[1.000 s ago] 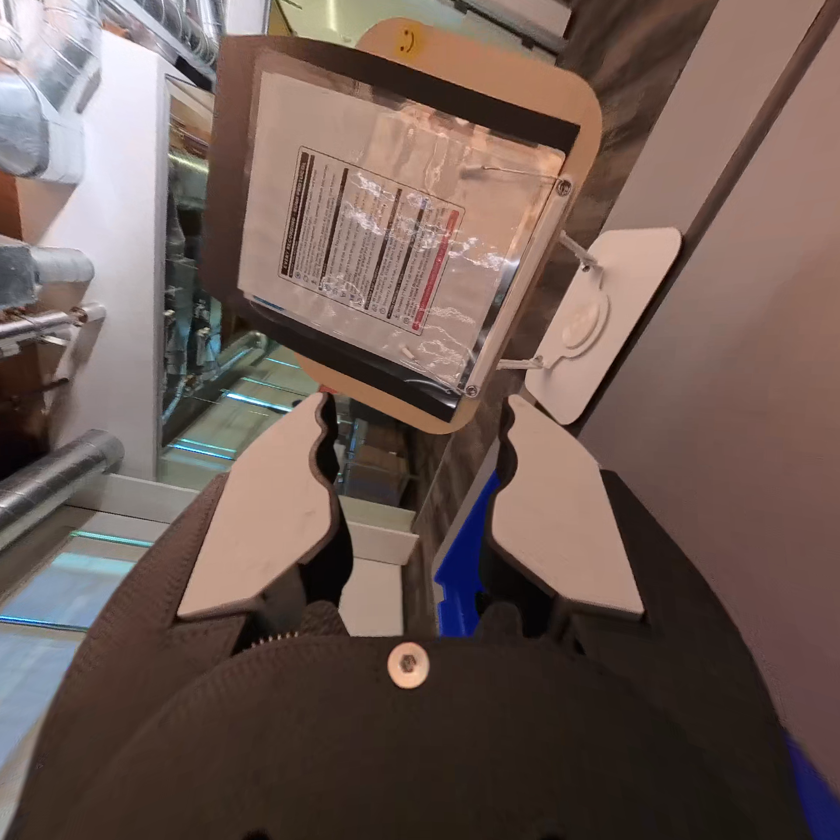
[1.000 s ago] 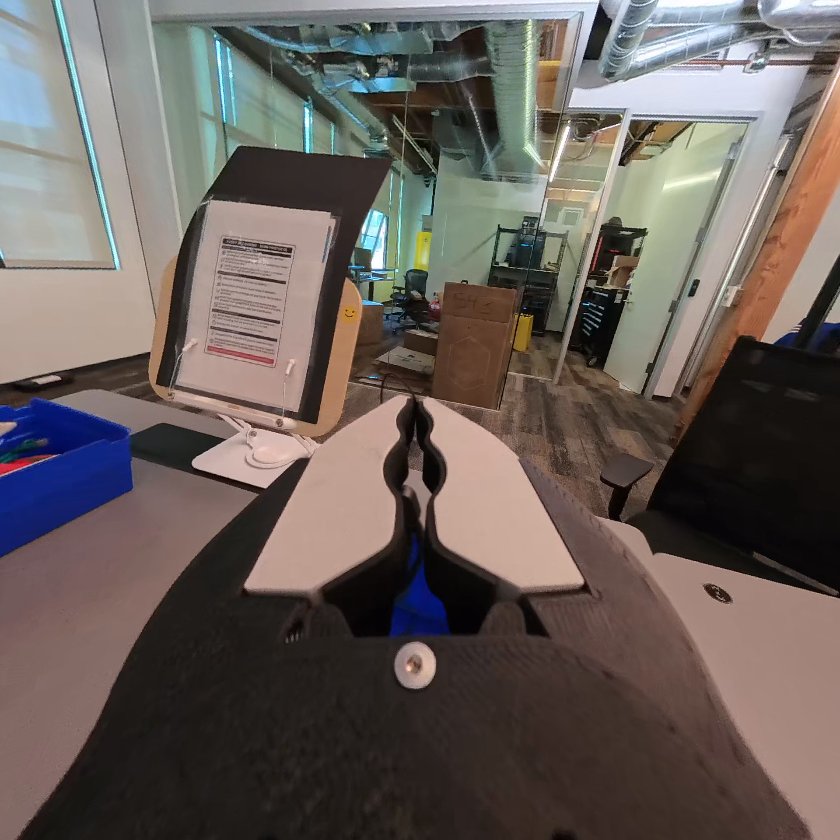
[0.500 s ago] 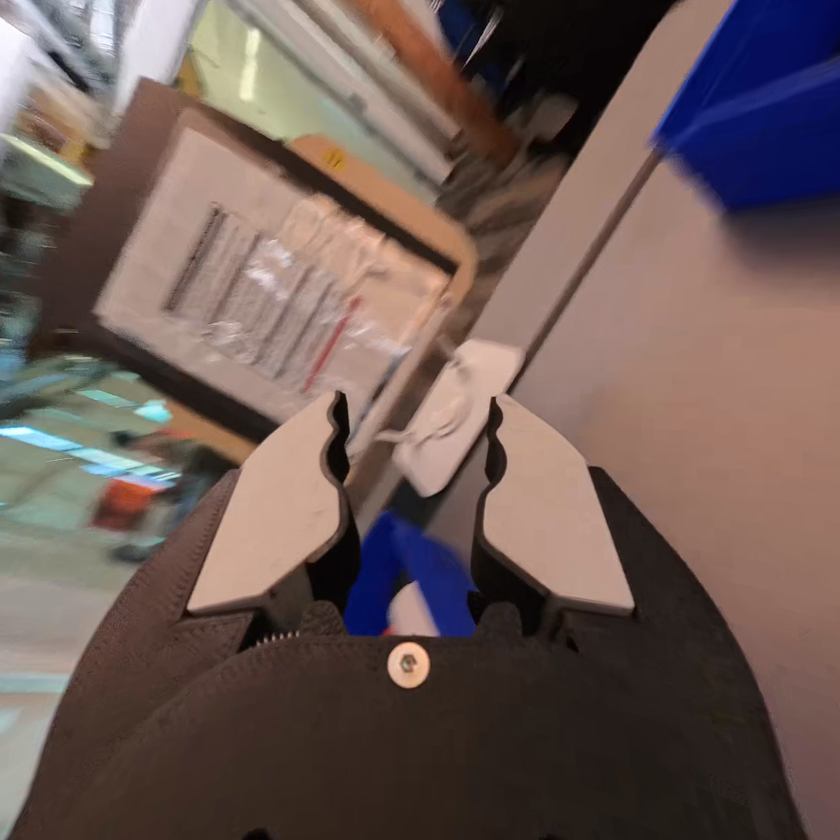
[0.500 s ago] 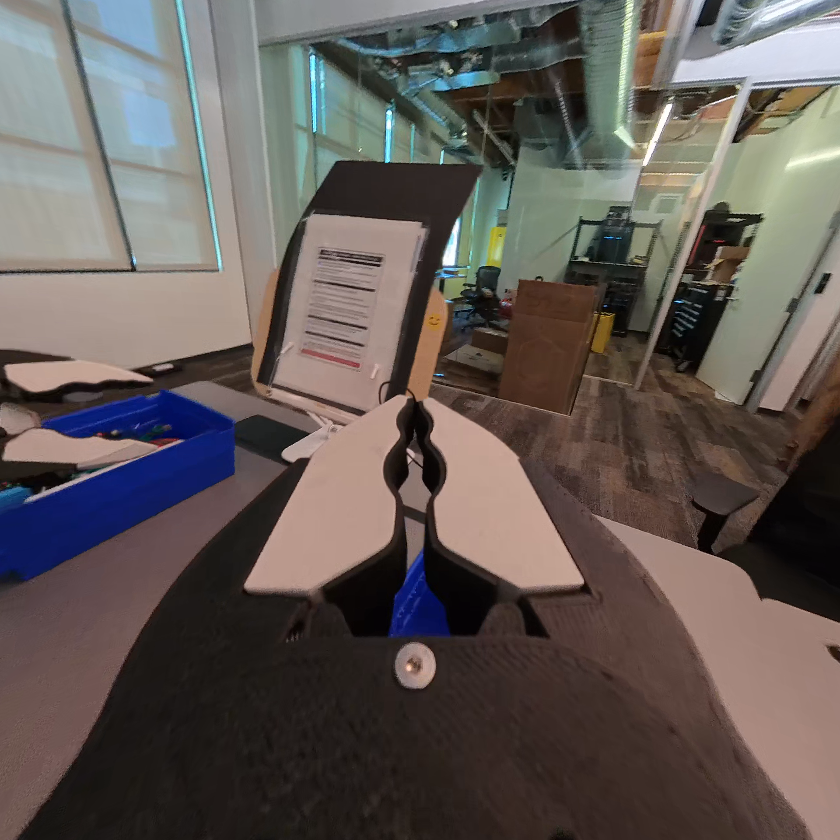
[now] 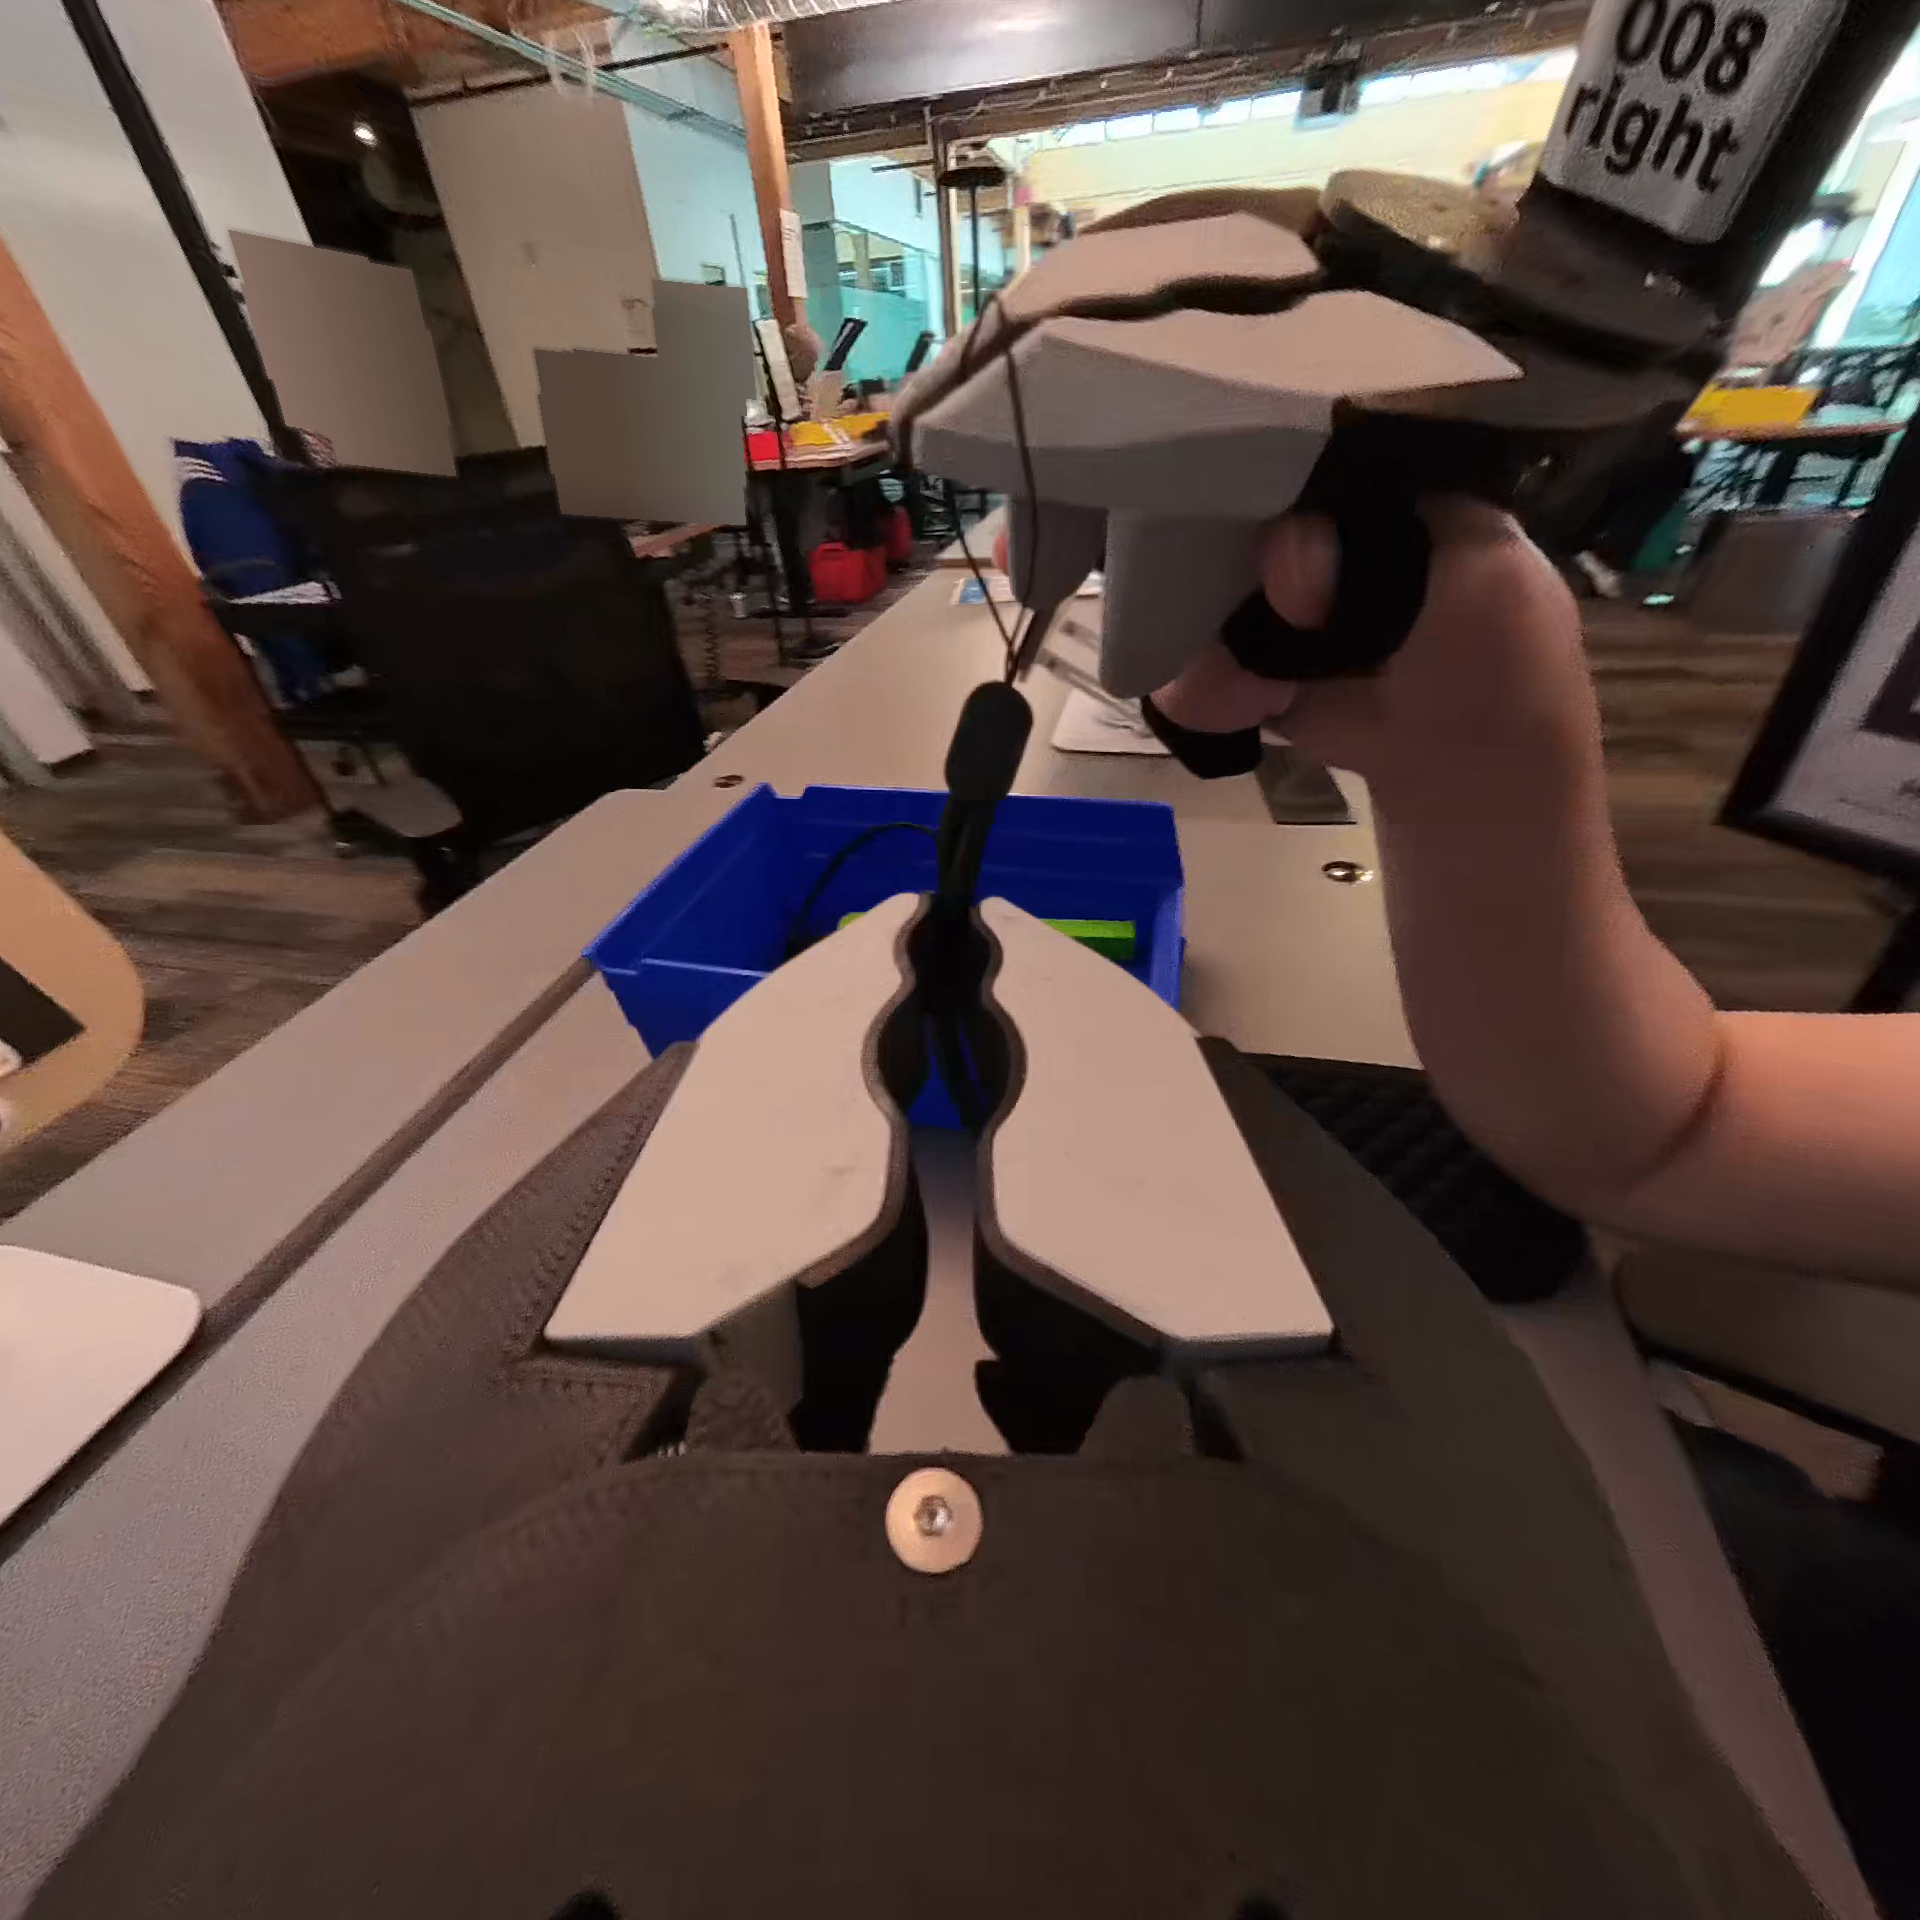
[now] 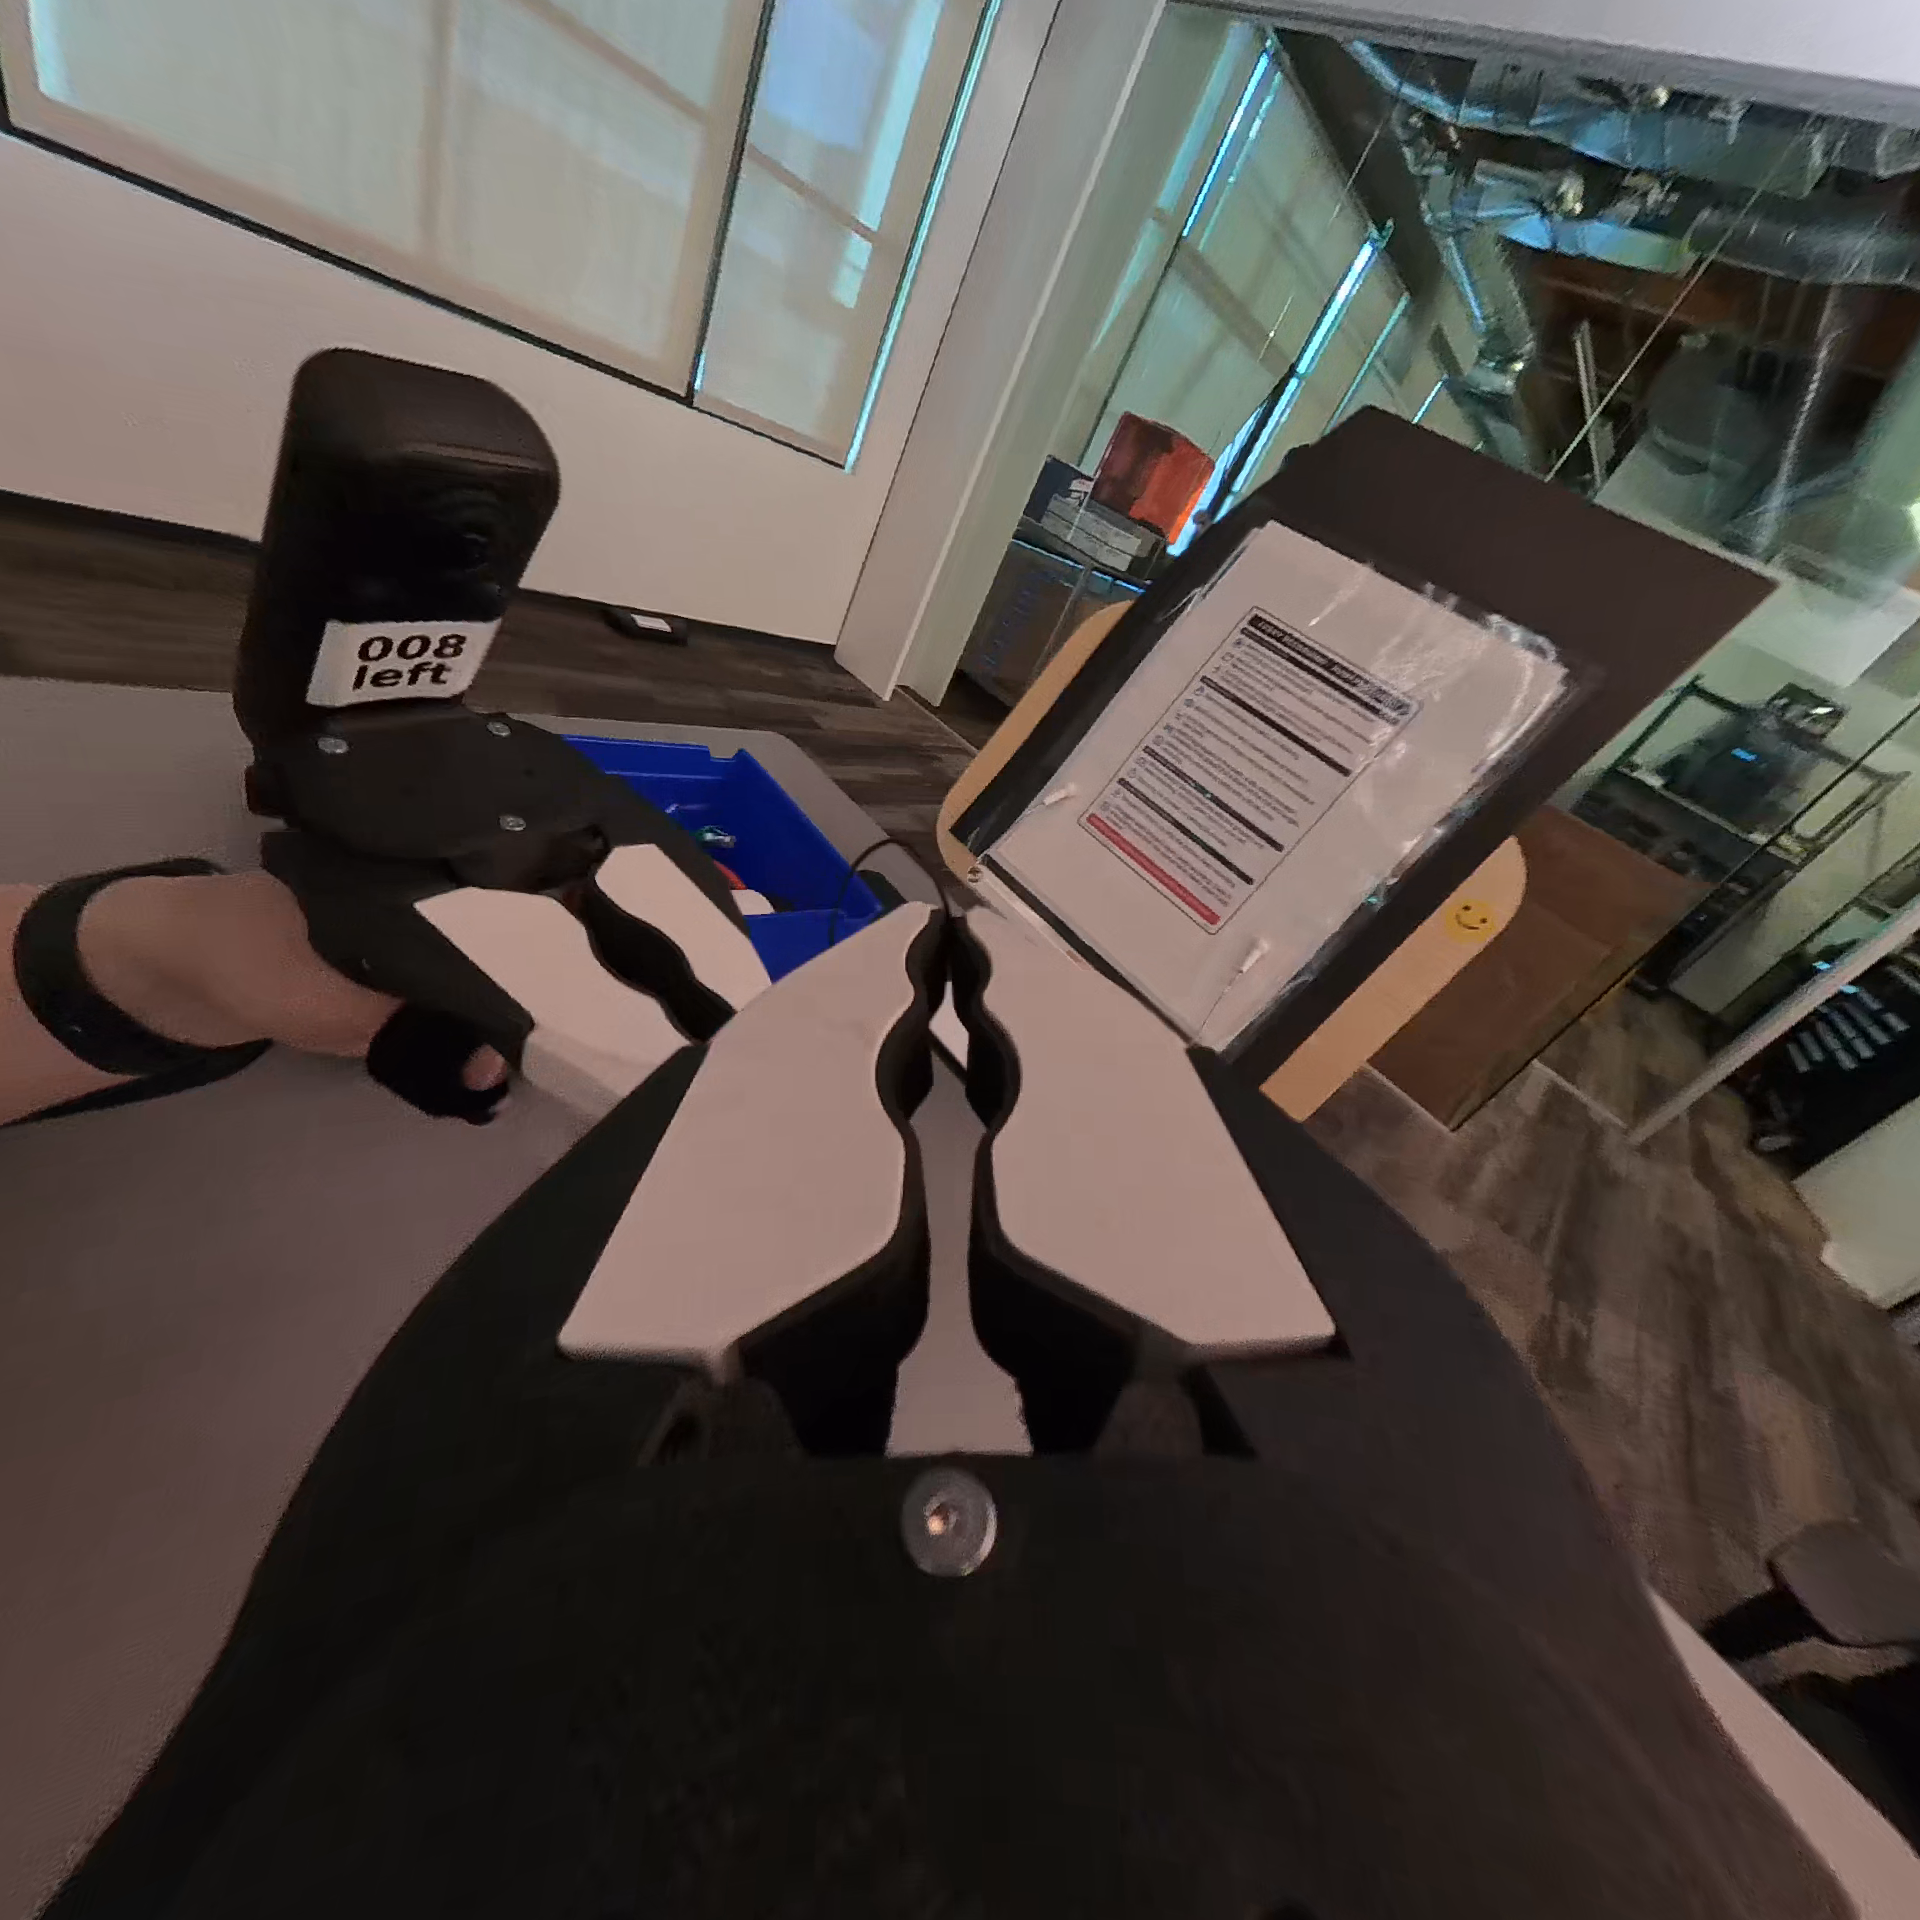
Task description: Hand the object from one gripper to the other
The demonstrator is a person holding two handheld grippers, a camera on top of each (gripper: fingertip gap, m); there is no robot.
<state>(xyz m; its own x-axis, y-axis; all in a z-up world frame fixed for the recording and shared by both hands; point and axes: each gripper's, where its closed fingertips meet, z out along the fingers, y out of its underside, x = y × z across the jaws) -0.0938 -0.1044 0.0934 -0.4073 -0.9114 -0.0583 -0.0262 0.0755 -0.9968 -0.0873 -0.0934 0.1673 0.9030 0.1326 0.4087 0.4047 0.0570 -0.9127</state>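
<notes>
A black cable with a thick plug end point(image 5: 982, 748) stands between the two grippers above the grey table point(image 5: 343, 1081). My left gripper point(image 5: 948, 914) is shut on the thick part. The thin cord runs up from it into the seam of my right gripper point(image 5: 961, 364), which a hand point(image 5: 1455, 748) holds up at the upper right, fingers shut. In the right wrist view my right gripper point(image 6: 943, 920) is shut, with a thin loop of the cable point(image 6: 847, 883) at its tip. The left gripper point(image 6: 717, 997) is close on its left, its tips partly hidden.
A blue bin point(image 5: 727, 894) with a green item inside sits on the table just beyond the grippers; it also shows in the right wrist view point(image 6: 748, 790). A sign stand with a printed sheet point(image 6: 1247, 810) stands close ahead on the right. A black office chair point(image 5: 520, 644) is beside the table. There is about 7 cm between the tips of the two grippers.
My left gripper swung round from facing the sign stand to the bin and went from open to shut on the cable. My right gripper turned left and tilted, staying shut.
</notes>
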